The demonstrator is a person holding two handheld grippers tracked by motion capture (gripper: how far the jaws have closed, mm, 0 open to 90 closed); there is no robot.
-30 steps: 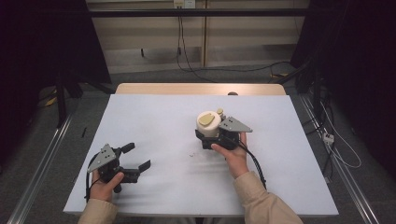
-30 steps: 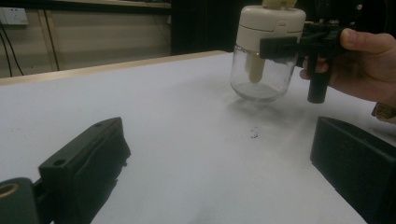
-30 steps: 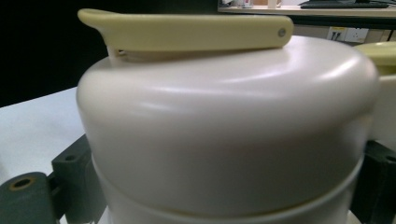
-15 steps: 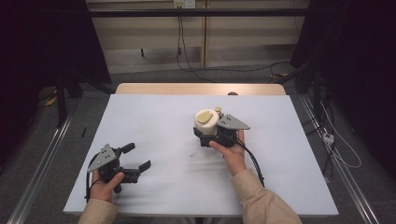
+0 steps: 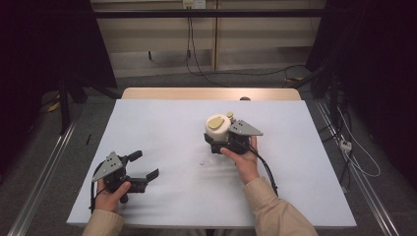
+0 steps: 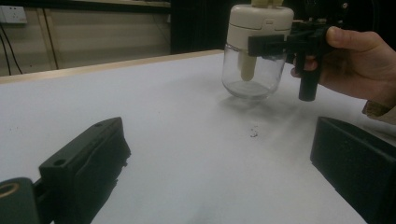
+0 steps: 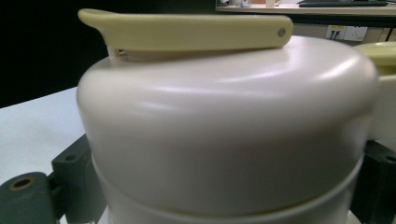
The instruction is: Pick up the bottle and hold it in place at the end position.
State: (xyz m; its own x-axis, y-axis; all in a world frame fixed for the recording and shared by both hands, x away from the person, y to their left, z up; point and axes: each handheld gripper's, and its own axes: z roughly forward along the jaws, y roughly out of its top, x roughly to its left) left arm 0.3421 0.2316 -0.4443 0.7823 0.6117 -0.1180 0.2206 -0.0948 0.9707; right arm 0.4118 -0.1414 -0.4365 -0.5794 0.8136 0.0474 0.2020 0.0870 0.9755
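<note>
A jar with a clear glass body and a cream lid (image 5: 217,127) stands right of the middle of the white table (image 5: 305,196). My right gripper (image 5: 215,139) is shut on it just under the lid, coming from the near side. In the left gripper view the jar (image 6: 254,60) sits at or just above the tabletop, with the right gripper (image 6: 271,44) clamped across it. The lid (image 7: 224,130) with its yellow flap looms close in the right gripper view, between the fingers (image 7: 74,172). My left gripper (image 5: 144,165) (image 6: 219,163) rests open at the near left, holding nothing.
A small dark speck (image 5: 201,162) (image 6: 253,134) marks the sheet between the grippers. The table's wooden far edge (image 5: 211,93) borders a floor with cables (image 5: 196,69). Metal rails (image 5: 44,172) run along both sides.
The right gripper with the jar has shifted very slightly to the left. The left gripper has stayed where it was.
</note>
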